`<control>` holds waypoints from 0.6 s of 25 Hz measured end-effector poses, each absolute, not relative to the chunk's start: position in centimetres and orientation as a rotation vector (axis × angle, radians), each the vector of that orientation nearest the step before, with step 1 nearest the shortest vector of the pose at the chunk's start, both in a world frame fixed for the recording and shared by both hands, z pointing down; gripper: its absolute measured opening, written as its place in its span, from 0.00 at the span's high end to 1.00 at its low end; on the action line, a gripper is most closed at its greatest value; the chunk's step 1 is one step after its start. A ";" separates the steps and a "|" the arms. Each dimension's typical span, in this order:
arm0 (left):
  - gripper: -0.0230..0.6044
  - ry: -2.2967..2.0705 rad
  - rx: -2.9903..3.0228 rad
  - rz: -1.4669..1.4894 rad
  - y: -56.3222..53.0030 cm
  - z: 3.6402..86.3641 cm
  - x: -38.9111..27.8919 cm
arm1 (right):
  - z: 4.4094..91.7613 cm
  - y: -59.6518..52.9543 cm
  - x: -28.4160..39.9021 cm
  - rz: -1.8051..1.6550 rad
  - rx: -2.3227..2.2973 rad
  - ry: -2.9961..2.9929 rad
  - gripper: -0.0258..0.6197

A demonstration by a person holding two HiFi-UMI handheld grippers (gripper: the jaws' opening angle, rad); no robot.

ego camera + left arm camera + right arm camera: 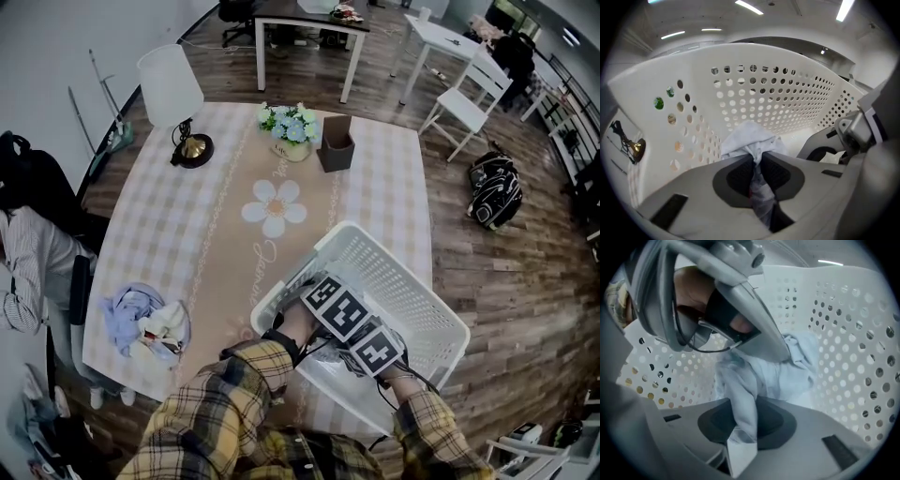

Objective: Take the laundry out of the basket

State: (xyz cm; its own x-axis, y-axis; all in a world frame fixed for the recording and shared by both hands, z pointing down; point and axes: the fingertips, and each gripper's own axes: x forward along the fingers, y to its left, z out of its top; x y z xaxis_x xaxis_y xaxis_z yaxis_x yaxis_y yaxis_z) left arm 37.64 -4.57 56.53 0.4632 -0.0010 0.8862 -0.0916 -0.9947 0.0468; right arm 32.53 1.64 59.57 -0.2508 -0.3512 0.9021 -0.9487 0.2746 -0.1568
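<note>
A white perforated laundry basket [424,284] sits at the near right of the table. Both grippers reach down inside it, side by side, their marker cubes [335,307] hiding the jaw tips in the head view. My left gripper [757,177] is shut on a fold of white cloth [748,138] that bunches up beyond the pads, against the basket wall [754,89]. My right gripper [742,422] is shut on a pale blue-white garment [790,373], a strip of which runs down between its pads. The left gripper's body [733,296] crosses the top of the right gripper view.
A small heap of pale clothes [145,323] lies on the checked tablecloth [225,225] at the near left. A lamp [178,98], a flower pot [291,128] and a brown box [336,145] stand at the far end. A white chair [469,94] and a backpack [495,192] are on the floor to the right.
</note>
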 end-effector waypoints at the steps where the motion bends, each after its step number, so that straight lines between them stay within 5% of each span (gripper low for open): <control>1: 0.84 -0.080 2.622 1.576 -4.5 56.2 37.6 | 59.2 1.7 32.5 0.962 1.194 -1.761 0.77; 15: 0.84 -0.062 2.836 1.364 -3.6 47.0 38.9 | 49.9 2.0 34.1 0.787 1.414 -1.782 0.79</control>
State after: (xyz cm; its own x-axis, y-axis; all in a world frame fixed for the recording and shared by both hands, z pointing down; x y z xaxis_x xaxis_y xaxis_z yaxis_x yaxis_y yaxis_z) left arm 38.95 -3.56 47.01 0.6236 -0.0379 0.7808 -0.0330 -0.9992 -0.0221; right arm 34.12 1.97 49.86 -0.1409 -0.5384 0.8308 -0.9768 0.2122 -0.0281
